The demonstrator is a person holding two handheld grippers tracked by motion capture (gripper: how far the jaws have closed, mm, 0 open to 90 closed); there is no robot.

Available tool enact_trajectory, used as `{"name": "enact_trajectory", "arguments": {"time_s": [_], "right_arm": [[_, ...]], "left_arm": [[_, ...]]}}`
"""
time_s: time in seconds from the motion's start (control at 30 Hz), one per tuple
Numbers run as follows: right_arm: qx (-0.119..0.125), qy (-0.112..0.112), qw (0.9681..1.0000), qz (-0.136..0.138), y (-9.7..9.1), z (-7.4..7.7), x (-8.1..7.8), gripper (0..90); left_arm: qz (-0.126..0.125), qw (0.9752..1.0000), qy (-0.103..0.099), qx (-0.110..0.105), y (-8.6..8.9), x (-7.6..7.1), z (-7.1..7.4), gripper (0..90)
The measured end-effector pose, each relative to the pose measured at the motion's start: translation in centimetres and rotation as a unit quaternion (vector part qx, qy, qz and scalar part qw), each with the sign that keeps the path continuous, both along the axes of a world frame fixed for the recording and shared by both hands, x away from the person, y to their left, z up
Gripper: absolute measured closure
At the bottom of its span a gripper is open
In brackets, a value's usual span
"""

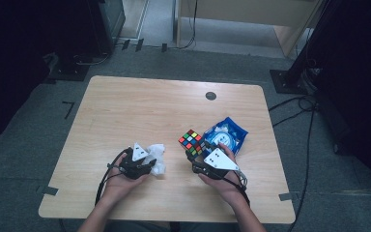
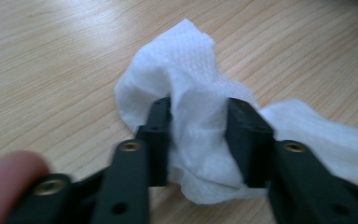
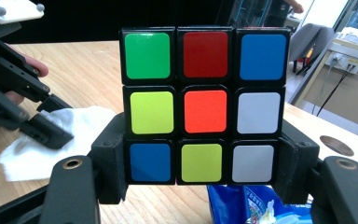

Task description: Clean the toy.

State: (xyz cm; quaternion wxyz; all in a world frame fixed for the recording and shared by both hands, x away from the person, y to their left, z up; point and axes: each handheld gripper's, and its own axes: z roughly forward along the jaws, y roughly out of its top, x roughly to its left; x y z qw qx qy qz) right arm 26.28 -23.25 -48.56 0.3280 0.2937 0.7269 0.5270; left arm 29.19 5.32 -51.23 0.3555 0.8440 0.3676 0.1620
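Wipe in the left gripper, puzzle cube in the right, both low over the table.

Landmark is the puzzle cube [image 3: 204, 105]: the right gripper [image 3: 200, 168] clamps its bottom row from both sides and holds it upright, just off the wooden table [image 1: 125, 111]. To the cube's left, near but apart, the left gripper [image 2: 198, 140] has its jaws narrowed around a crumpled white wipe [image 2: 196, 88]; a fold fills the gap and both pads touch it, so it looks pinched. The wipe's loose tail trails away from the cube. The left hand is nearer the wipe, so any wiping means carrying it rightward to the cube. Just behind the cube lies a blue wipe packet [image 1: 227, 135], opened, with white contents showing.
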Motion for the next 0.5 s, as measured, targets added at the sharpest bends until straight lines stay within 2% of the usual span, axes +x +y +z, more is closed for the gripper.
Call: {"name": "enact_trajectory", "arguments": {"time_s": [0.03,0.07,0.13,0.2,0.27,0.3,0.33,0.37,0.4,0.5], "right_arm": [[-0.001,0.003,1.0,0.0,0.1,-0.1,0.0,34.3],[-0.001,0.004,1.0,0.003,0.2,-0.2,0.0,34.3],[-0.004,0.007,0.9999,0.008,0.5,-0.4,-0.1,34.3],[-0.005,0.006,0.9999,0.014,0.8,-0.4,-0.3,34.3],[-0.005,0.011,0.9997,0.021,1.3,-0.5,-0.4,34.3],[-0.005,0.012,0.9996,0.025,1.5,-0.5,-0.5,34.3],[-0.004,0.016,0.9994,0.03,1.7,-0.5,-0.6,34.3],[-0.004,0.018,0.9993,0.033,1.9,-0.5,-0.7,34.3],[-0.005,0.022,0.999,0.039,2.3,-0.6,-0.8,34.3],[-0.015,0.029,0.998,0.053,3.3,-0.9,-1.2,34.3]], "left_arm": [[-0.001,1.0,-0.003,0.0,0.1,-0.1,0.0,82.2],[-0.002,1.0,-0.002,-0.006,0.2,-0.1,0.1,86.2],[-0.004,0.9993,-0.002,-0.037,0.8,-0.1,0.6,87.9],[0.004,0.9977,-0.018,-0.065,1.3,-0.2,1.5,88.3],[0.005,0.994,-0.039,-0.102,1.8,-0.6,2.9,88.4],[0.001,0.9907,-0.05,-0.127,2.0,-0.9,3.6,88.5],[-0.002,0.9882,-0.06,-0.141,2.1,-1.1,4.1,88.5],[-0.006,0.9836,-0.076,-0.164,2.2,-1.5,5.0,88.6],[-0.013,0.9801,-0.085,-0.179,2.2,-1.8,5.6,88.6],[-0.036,0.9654,-0.117,-0.23,1.8,-3.0,7.4,88.5]]}}
